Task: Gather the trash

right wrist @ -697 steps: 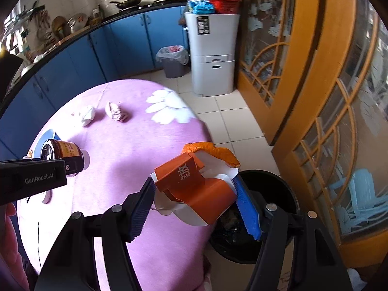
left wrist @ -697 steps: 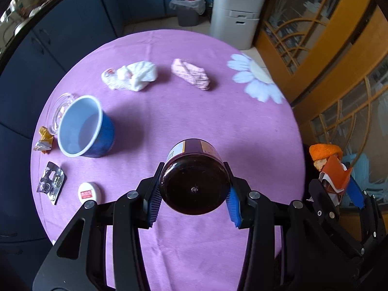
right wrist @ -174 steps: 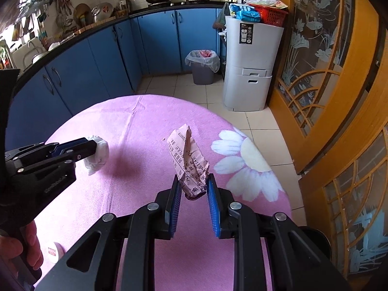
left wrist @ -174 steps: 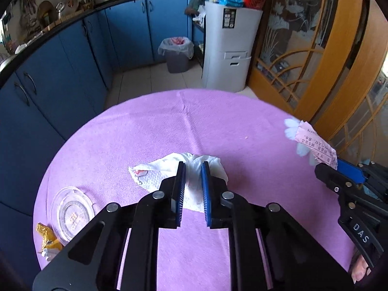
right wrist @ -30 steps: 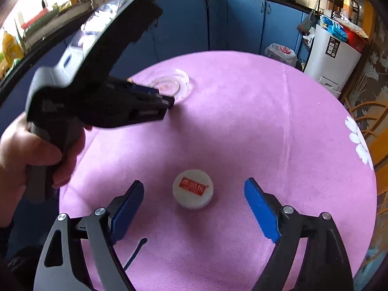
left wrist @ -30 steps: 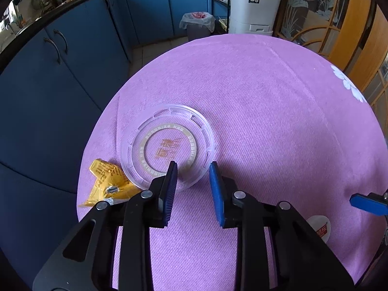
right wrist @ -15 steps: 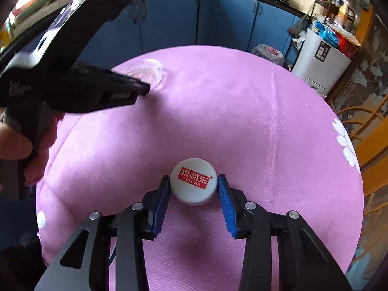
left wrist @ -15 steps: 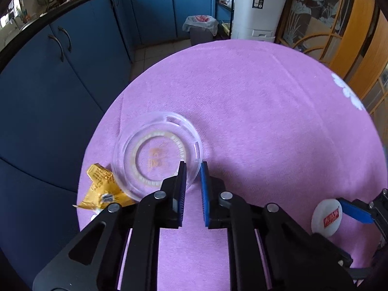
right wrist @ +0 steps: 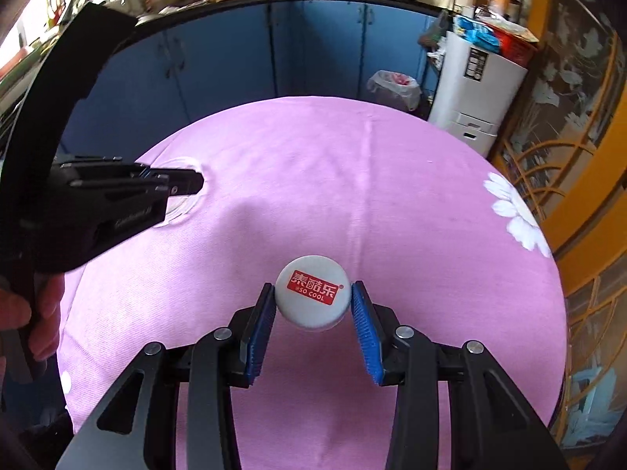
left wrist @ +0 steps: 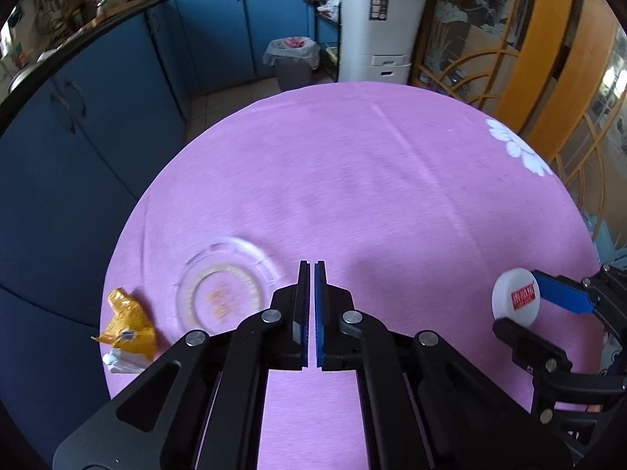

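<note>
My right gripper is shut on a white round cap with a red label, one pad on each side. In the left wrist view the cap shows at the far right between those fingers. My left gripper is shut, and I see only purple cloth in the slit between its pads. A clear plastic lid lies blurred on the cloth just left of its fingertips, apart from them. In the right wrist view the left gripper overlaps the lid. A crumpled yellow wrapper lies at the table's left edge.
The round table wears a purple cloth with a white flower print at its right edge. On the floor beyond stand a lined grey bin, a tall white bin and blue cabinets. A person's hand holds the left gripper.
My left jaws closed at the clear lid's rim, then drew back; the lid now lies left of the tips. My right jaws closed on the white cap and moved along with it.
</note>
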Demonstrator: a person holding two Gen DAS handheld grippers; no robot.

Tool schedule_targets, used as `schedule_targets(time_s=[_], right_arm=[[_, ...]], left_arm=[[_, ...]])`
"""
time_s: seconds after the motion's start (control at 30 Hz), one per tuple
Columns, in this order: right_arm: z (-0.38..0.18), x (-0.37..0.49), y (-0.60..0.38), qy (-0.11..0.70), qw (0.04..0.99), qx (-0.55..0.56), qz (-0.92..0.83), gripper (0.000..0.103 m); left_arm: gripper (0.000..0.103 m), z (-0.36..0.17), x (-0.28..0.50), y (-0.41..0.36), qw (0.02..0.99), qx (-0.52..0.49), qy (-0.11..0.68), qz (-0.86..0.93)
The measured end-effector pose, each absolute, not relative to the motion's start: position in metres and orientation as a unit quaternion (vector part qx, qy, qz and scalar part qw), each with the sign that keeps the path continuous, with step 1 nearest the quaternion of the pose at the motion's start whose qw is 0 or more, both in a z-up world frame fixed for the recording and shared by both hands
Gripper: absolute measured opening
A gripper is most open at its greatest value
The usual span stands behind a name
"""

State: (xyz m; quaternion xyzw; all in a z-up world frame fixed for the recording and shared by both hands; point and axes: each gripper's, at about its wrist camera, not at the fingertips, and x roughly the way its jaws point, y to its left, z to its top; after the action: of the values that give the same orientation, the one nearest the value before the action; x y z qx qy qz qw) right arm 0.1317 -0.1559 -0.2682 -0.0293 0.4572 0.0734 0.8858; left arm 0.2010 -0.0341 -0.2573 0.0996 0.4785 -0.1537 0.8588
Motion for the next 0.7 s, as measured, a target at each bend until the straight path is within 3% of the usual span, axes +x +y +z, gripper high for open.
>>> schedule_targets(time_s=[0.37,0.6,0.63,0.7], right_arm=[[-0.264,0.126,-0.203,0.45,0.891,0.009,0.051,0.039],[-0.268,0.128,-0.208,0.454,0.889,0.01,0.053,0.039],[-0.269,0.129,-0.207,0.455,0.889,0.009,0.054,0.039],[-0.269,0.132,-0.203,0.456,0.888,0.007,0.059,0.039]], left_arm=[[0.002,-0.246,0.19,-0.083,0.862,0.138,0.459,-0.162],[0.007,-0.256,0.201,-0.06,0.872,0.161,0.454,-0.09],[0.008,-0.258,0.204,-0.054,0.87,0.155,0.46,-0.088],[0.021,-0.262,0.211,-0.04,0.868,0.135,0.472,-0.077]])
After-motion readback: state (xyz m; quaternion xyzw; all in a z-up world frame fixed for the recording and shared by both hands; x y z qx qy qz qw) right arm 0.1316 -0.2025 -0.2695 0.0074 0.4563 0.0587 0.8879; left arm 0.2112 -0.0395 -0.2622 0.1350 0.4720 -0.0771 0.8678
